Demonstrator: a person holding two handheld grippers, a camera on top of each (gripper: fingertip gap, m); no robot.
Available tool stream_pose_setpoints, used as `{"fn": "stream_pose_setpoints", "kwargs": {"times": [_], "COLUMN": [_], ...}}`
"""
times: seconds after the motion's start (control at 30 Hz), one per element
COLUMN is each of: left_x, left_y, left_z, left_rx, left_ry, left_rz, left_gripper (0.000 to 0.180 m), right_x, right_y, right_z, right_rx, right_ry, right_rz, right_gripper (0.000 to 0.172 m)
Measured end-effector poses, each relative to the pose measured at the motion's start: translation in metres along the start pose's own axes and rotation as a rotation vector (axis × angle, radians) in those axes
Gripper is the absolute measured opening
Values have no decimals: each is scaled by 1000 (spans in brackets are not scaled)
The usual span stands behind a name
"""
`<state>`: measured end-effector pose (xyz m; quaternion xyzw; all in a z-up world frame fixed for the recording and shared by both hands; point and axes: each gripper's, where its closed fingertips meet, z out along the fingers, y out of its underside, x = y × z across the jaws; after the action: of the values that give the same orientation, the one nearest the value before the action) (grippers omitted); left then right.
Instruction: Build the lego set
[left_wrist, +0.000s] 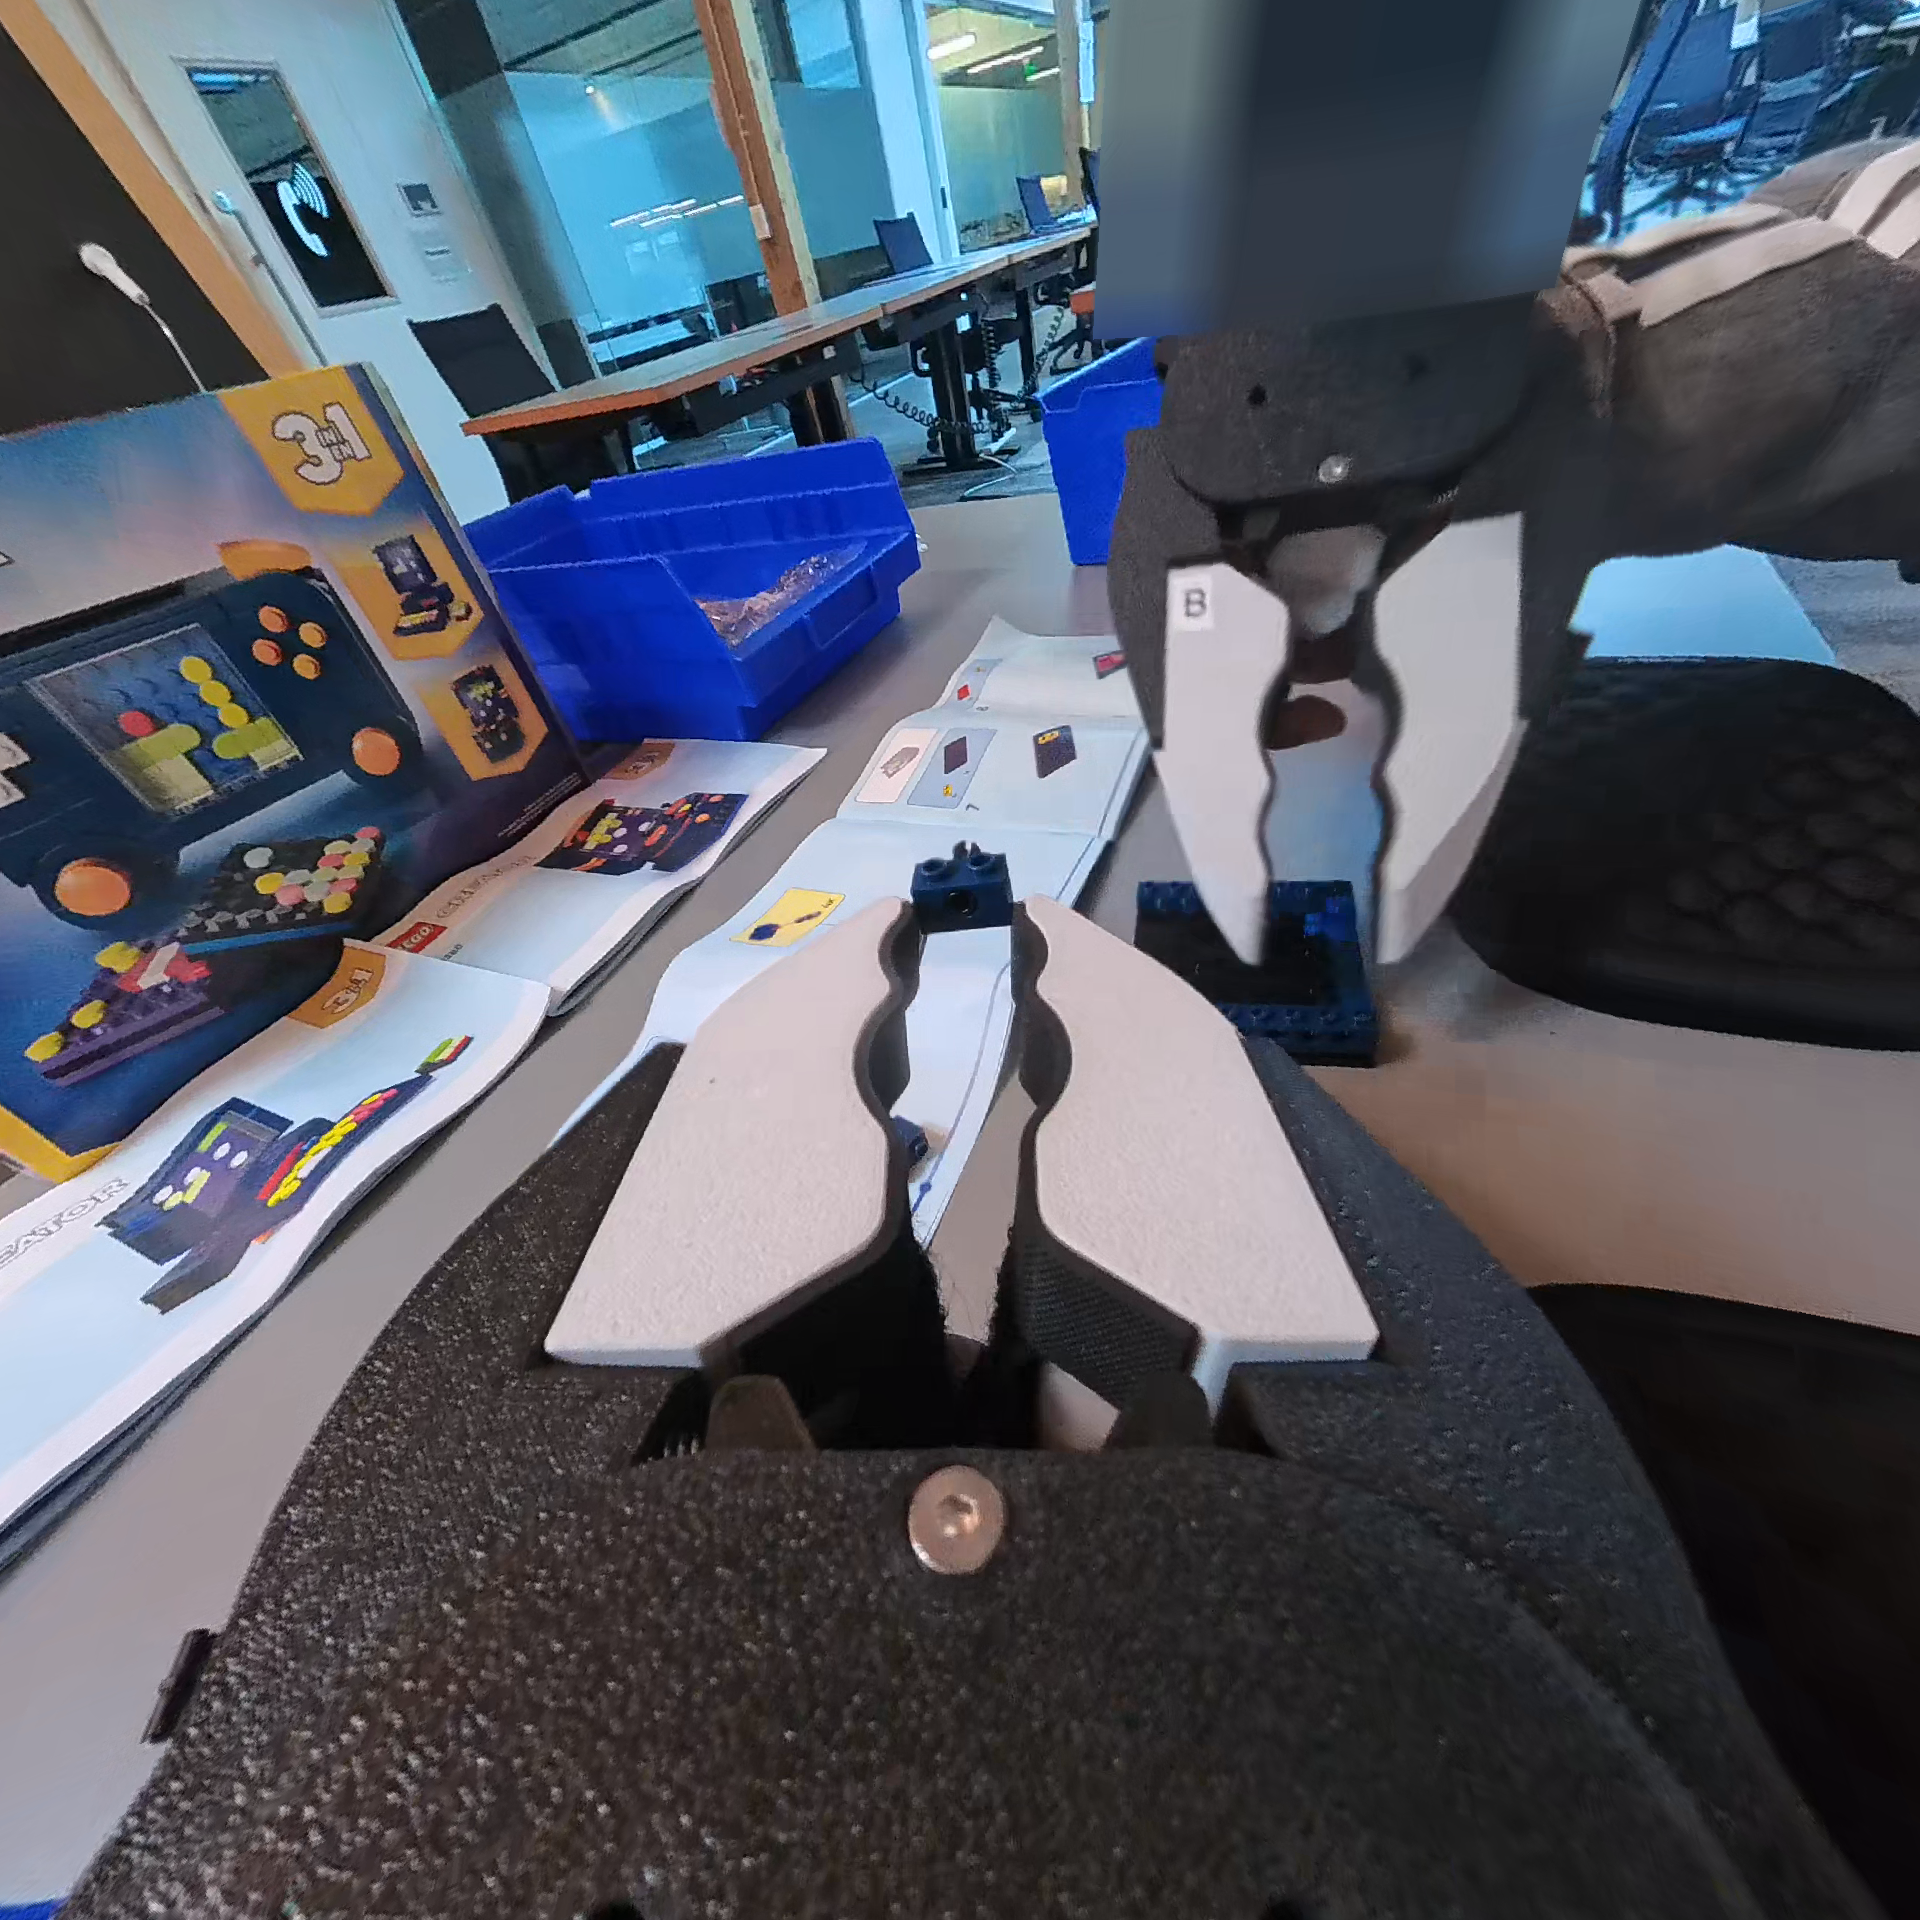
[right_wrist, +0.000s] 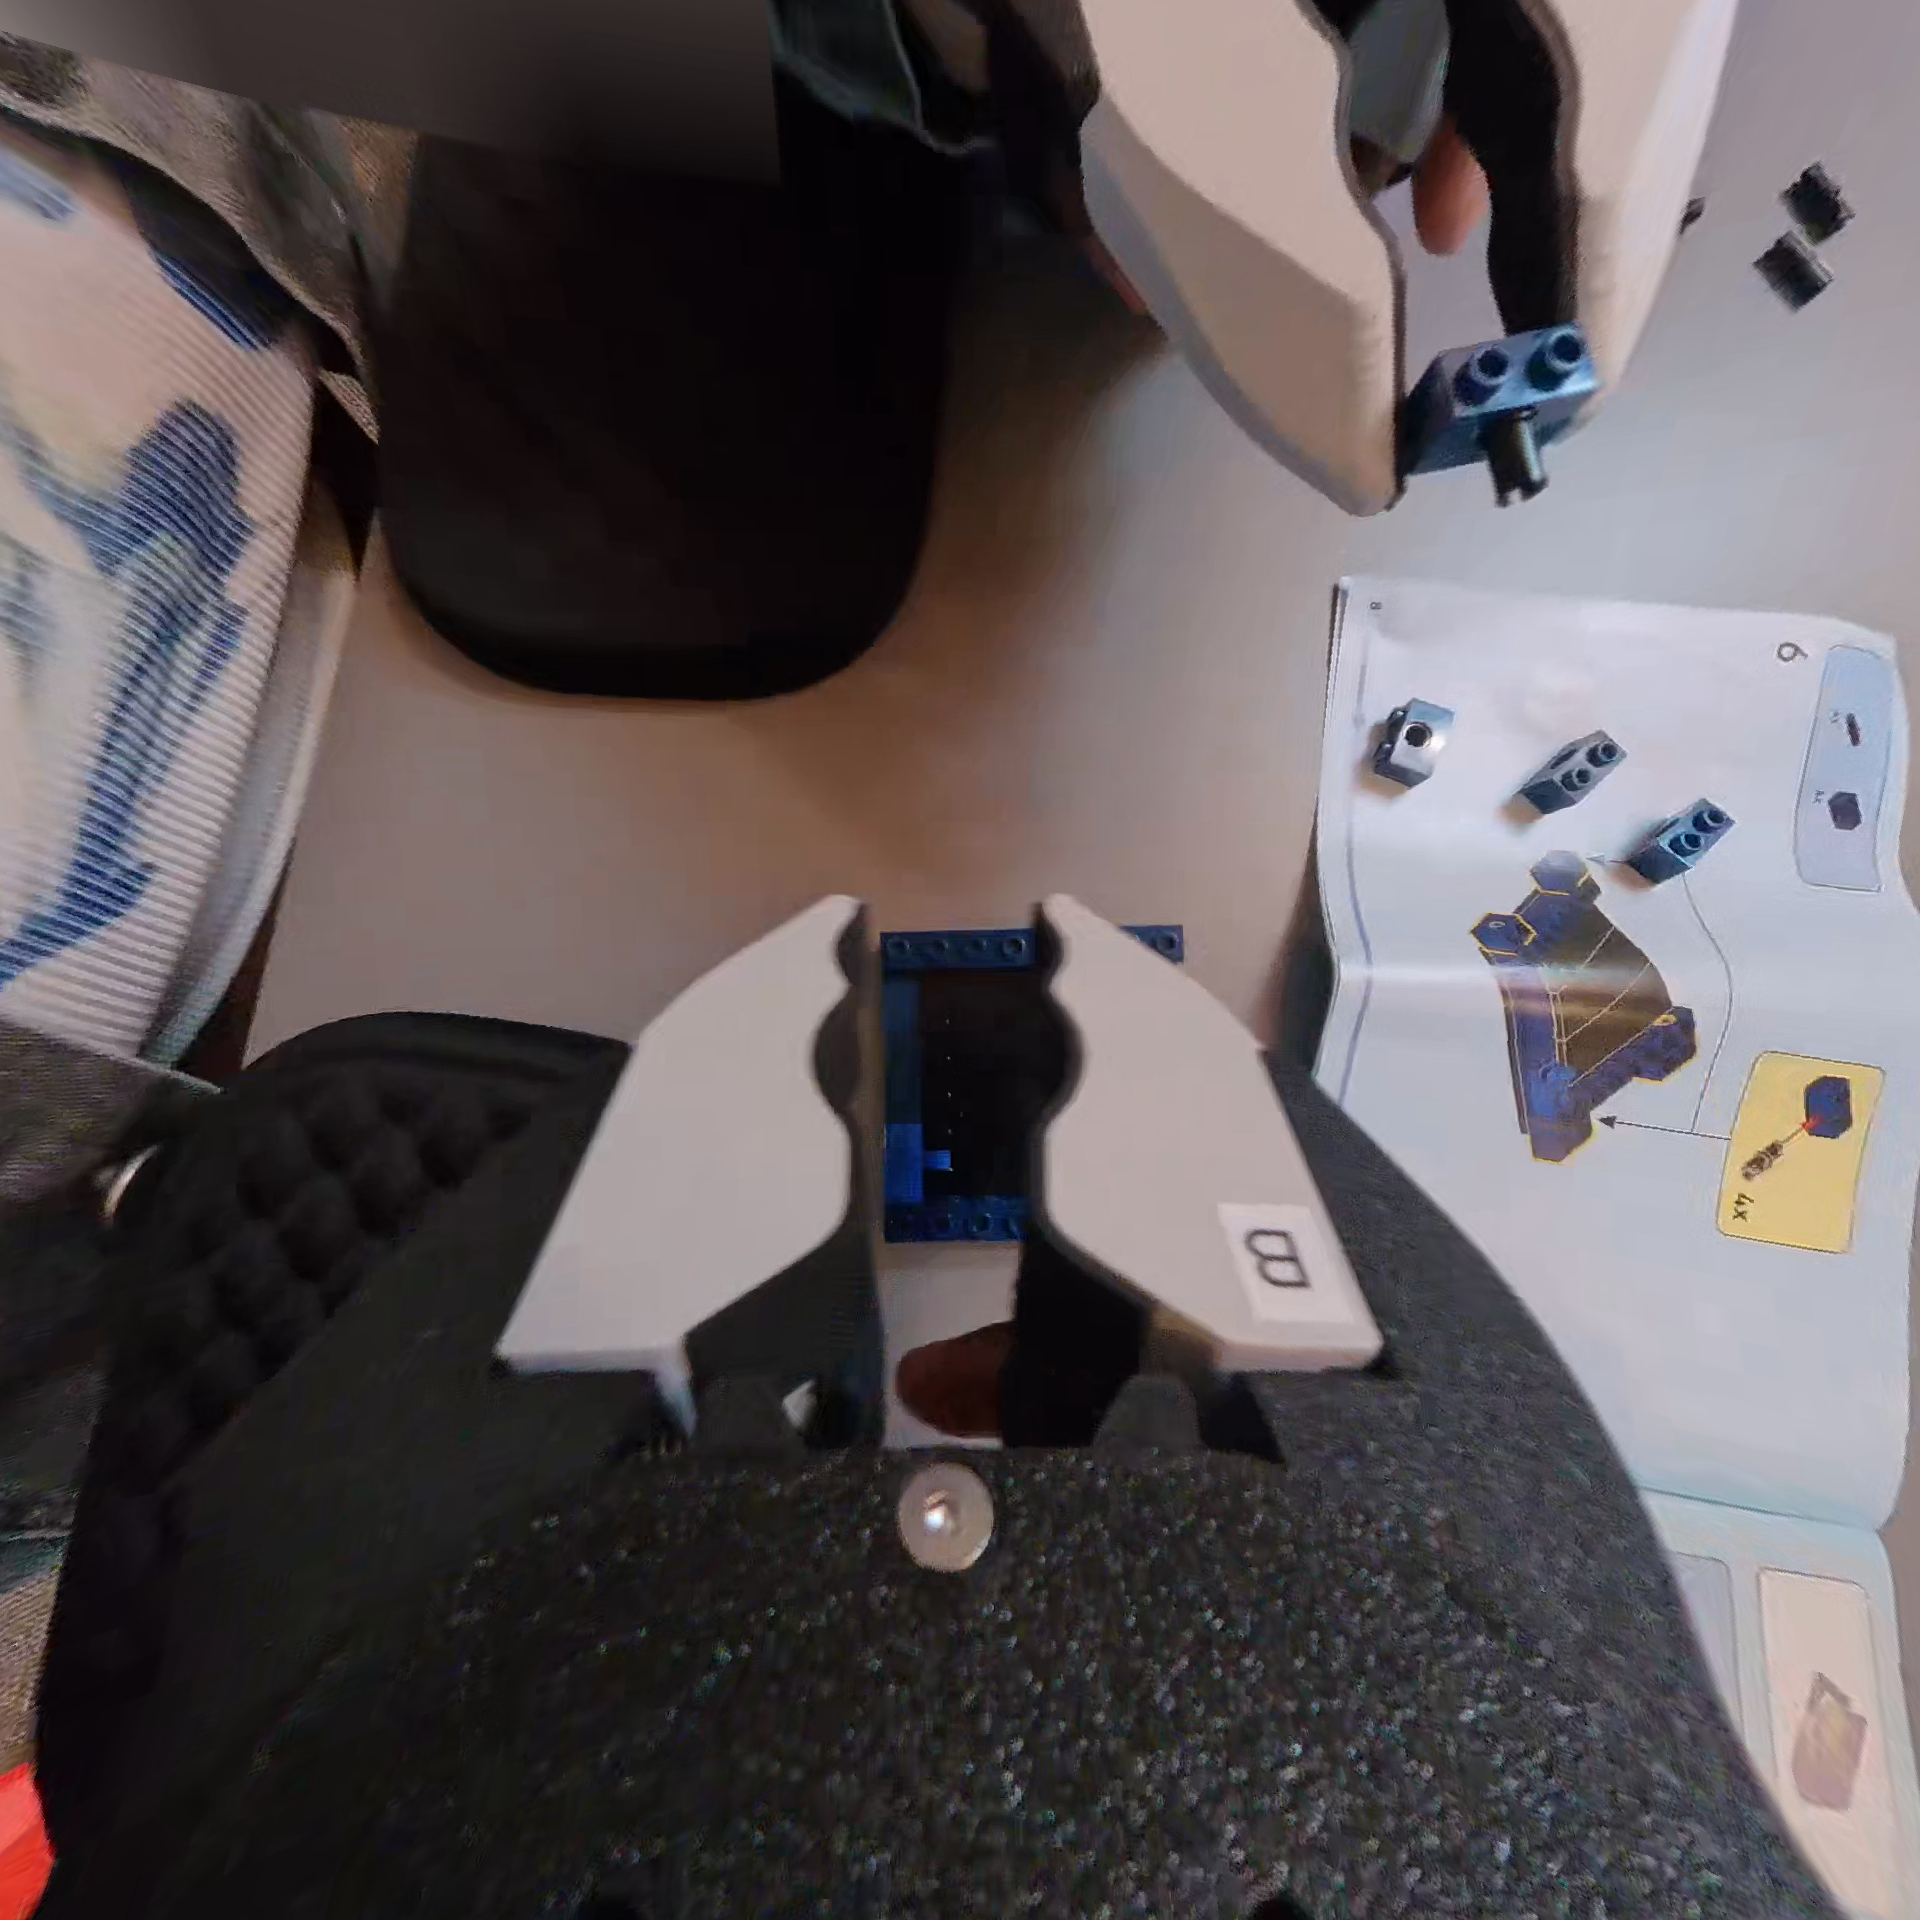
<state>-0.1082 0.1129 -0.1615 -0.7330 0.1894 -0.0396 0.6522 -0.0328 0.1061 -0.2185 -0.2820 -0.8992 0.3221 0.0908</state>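
My left gripper (left_wrist: 961, 920) is shut on a small dark blue brick (left_wrist: 961, 890) with a side hole, held at the fingertips above an open instruction booklet (left_wrist: 935, 997). The right wrist view shows that brick (right_wrist: 1496, 400) with a black pin sticking out of it. My right gripper (right_wrist: 951, 920) points down over a blue and black plate assembly (right_wrist: 961, 1091) on the table. Its fingers stand apart, with part of the assembly between them and more of it showing beyond one finger; I see no pad pressing on it. The left wrist view shows this gripper (left_wrist: 1325, 940) with its tips at the assembly (left_wrist: 1299, 997).
Three loose dark blue bricks (right_wrist: 1569, 769) lie on the open booklet (right_wrist: 1662, 1351), and two small black pieces (right_wrist: 1808, 234) lie on the table beyond it. A toy box (left_wrist: 208, 675), more booklets (left_wrist: 260, 1174) and blue bins (left_wrist: 707, 592) are to the left. A black padded chair (left_wrist: 1714, 852) is at the right. About 10 cm separates my left fingertips from my right.
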Motion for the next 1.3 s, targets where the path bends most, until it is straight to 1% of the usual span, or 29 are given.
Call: {"fn": "stream_pose_setpoints", "kwargs": {"times": [0.03,0.07,0.2,0.27,0.43,0.73,0.9,1.03,1.13,1.2,1.23,1.27,1.3], "left_x": [1,1,1,1,1,1,0,0,0,1,0,0,-1], "left_y": [-1,-1,-2,-1,3,9,9,10,10,10,10,10,11], "left_z": [0,0,-1,0,1,3,3,3,3,3,3,3,3], "left_rx": [1,1,0,-2,-16,-34,-36,-37,-37,-37,-36,-36,-36], "left_ry": [1,1,-4,-2,2,7,7,7,9,12,10,8,7], "left_rz": [5,11,24,22,20,9,9,2,4,2,2,2,0], "left_gripper": [16,16,16,16,16,16,16,16,16,16,16,16,16], "right_x": [2,3,2,4,2,2,1,1,1,1,3,4,4], "right_y": [3,6,2,7,10,12,13,14,13,12,9,2,-7], "right_z": [2,4,8,10,15,15,16,16,16,15,12,4,-9], "right_rx": [-17,-17,171,197,239,266,212,246,244,237,252,311,390], "right_ry": [22,40,36,53,36,61,114,98,104,120,153,188,197], "right_rz": [-15,-37,-67,-69,-51,-45,-96,-70,-67,-115,-149,-161,-141], "right_gripper": [12,0,0,0,0,1,2,2,2,1,0,9,33]}}
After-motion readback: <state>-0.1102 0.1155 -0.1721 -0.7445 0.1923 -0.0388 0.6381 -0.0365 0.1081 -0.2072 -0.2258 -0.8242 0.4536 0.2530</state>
